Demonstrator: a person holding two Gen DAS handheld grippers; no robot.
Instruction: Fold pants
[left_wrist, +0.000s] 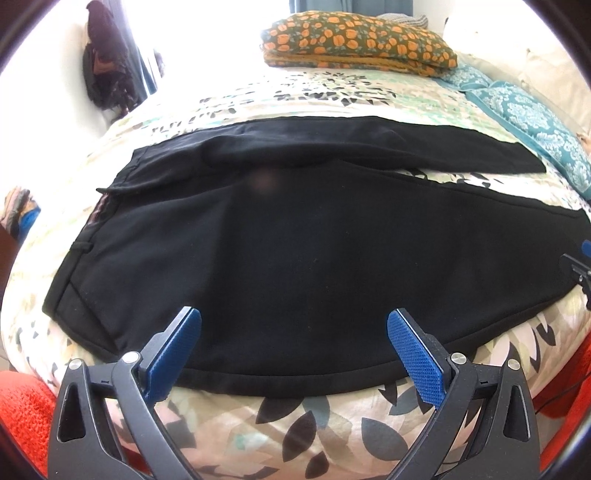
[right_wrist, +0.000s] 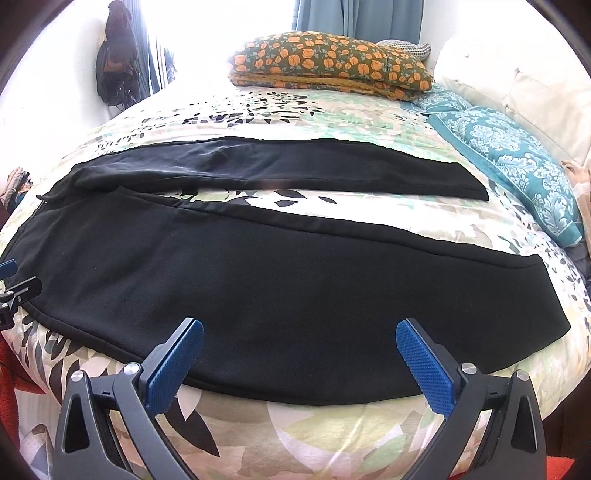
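The black pants (left_wrist: 303, 258) lay spread flat on the bed (left_wrist: 295, 413), waistband toward the left hand's side and the two legs splayed apart toward the right, a wedge of leaf-print quilt (right_wrist: 295, 199) showing between them. The near leg (right_wrist: 295, 295) ran along the bed's front edge; the far leg (right_wrist: 280, 166) lay beyond it, toward the orange-flowered pillow (right_wrist: 332, 62).

The left hand-held gripper (left_wrist: 294, 321) hung with its blue pads spread wide and nothing between them, just off the pants' near seam close to the seat. The right hand-held gripper (right_wrist: 300, 332) was equally wide and empty, near the same seam further down the near leg, short of the cuff (right_wrist: 550, 295).

Judging from this, no fold had been made yet, and the step in hand looked like taking the near outer seam to lay that leg over the far one. To do it well, each hand-held gripper would need to close on the seam edge only, catching both layers of the leg but not the quilt beneath. The two grips would best be spaced toward the waistband and toward the cuff, so the cloth would lift level. Carrying both hands across together, low and taut, should keep the soft fabric from sagging or bunching at the crotch, and the near cuff should be matched onto the far one.
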